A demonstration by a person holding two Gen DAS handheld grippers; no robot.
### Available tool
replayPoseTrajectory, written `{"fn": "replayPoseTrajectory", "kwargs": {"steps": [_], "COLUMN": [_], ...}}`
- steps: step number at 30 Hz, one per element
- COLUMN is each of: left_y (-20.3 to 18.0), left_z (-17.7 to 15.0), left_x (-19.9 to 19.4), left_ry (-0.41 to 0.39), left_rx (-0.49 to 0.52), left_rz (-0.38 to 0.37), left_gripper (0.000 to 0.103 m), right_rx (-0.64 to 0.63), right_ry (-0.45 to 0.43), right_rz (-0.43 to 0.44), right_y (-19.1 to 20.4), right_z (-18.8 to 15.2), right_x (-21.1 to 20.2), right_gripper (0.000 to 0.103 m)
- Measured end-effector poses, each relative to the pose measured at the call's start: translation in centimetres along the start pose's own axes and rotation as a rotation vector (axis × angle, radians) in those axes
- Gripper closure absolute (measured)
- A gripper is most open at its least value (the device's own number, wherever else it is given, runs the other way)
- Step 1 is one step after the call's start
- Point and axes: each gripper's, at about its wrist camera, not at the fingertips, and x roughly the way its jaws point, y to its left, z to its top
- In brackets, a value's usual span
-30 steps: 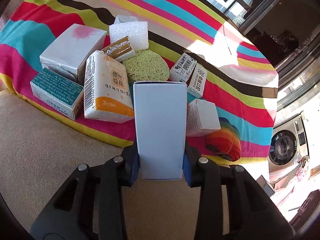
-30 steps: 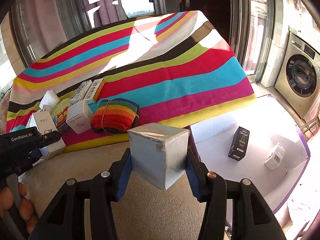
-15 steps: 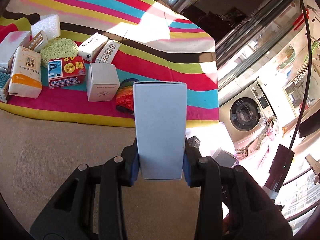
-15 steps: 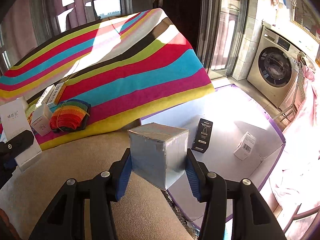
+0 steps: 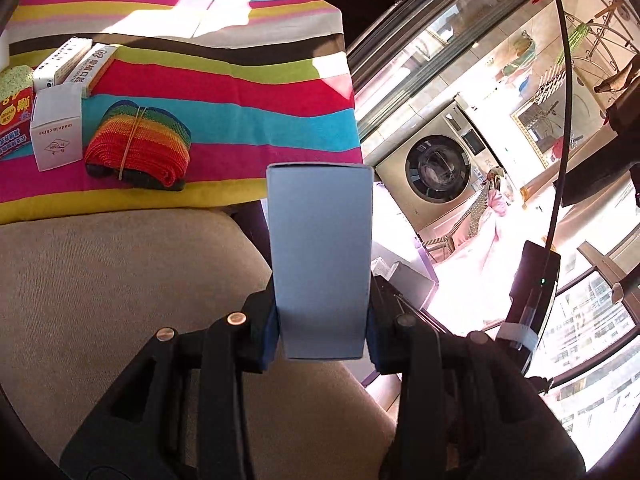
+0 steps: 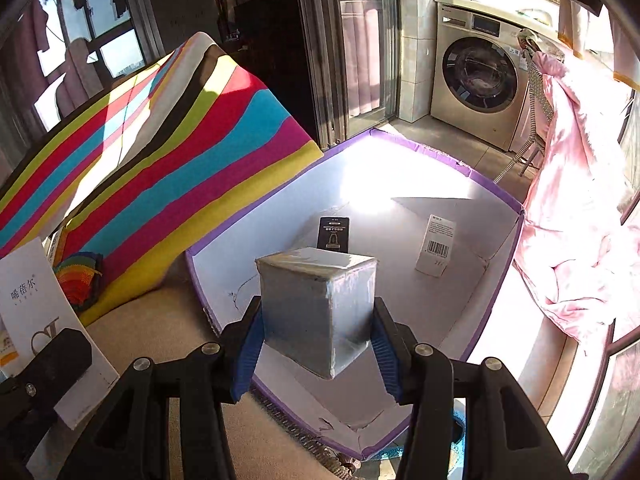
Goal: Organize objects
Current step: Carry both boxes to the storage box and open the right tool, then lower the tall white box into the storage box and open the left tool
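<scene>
Two small boxes already laid in purple-rimmed tray (image 6: pixel 496 188). Blue carton (image 5: pixel 320 256) clamped in left tongs (image 5: pixel 322 332), silver box (image 6: pixel 318 308) clamped in right tongs (image 6: pixel 318 352); several items left on striped cloth (image 5: pixel 240 92).

Pale blue box (image 5: pixel 320 256); silver-grey foil-wrapped box (image 6: pixel 318 308); blanket (image 5: pixel 224 92) striped pink, cyan, yellow, red, green, black, white; rainbow-striped knit roll (image 5: pixel 138 144); white bin (image 6: pixel 400 184) with purple rim; black packet (image 6: pixel 334 234); beige cushion (image 5: pixel 120 280).
</scene>
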Motion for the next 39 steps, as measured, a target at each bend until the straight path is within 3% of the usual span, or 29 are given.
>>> {"fn": "replayPoseTrajectory", "kwargs": {"steps": [3, 4, 7, 10, 22, 30, 39], "left_y": [-0.5, -0.8, -1.6, -2.0, -1.2, 0.9, 5.2], "left_z": [0.0, 0.0, -0.2, -0.3, -0.3, 0.0, 0.7], "left_x": [0.4, 0.6, 1.3, 1.1, -0.8, -4.1, -9.8], "left_ry": [0.018, 0.032, 0.071, 0.069, 0.014, -0.058, -0.188], "left_rx": [0.018, 0.03, 0.067, 0.09, 0.075, 0.072, 0.073], "left_rz": [-0.042, -0.061, -0.084, -0.097, -0.094, 0.014, 0.212], "left_gripper": [0.064, 0.063, 0.045, 0.036, 0.035, 0.031, 0.031], "right_rx": [0.057, 0.08, 0.142, 0.198, 0.113, 0.013, -0.115], "right_ry": [0.006, 0.005, -0.02, -0.042, -0.025, -0.037, -0.053], "right_rz": [-0.009, -0.011, -0.017, -0.04, -0.014, -0.003, 0.003], "right_y": [-0.9, -1.3, -2.2, -3.0, -1.5, 0.2, 2.9], "right_z": [-0.1, -0.1, -0.3, -0.5, -0.3, -0.1, -0.2], "right_x": [0.0, -0.1, -0.6, -1.1, -0.9, -1.3, -1.9], "right_gripper": [0.047, 0.038, 0.023, 0.021, 0.019, 0.019, 0.018]}}
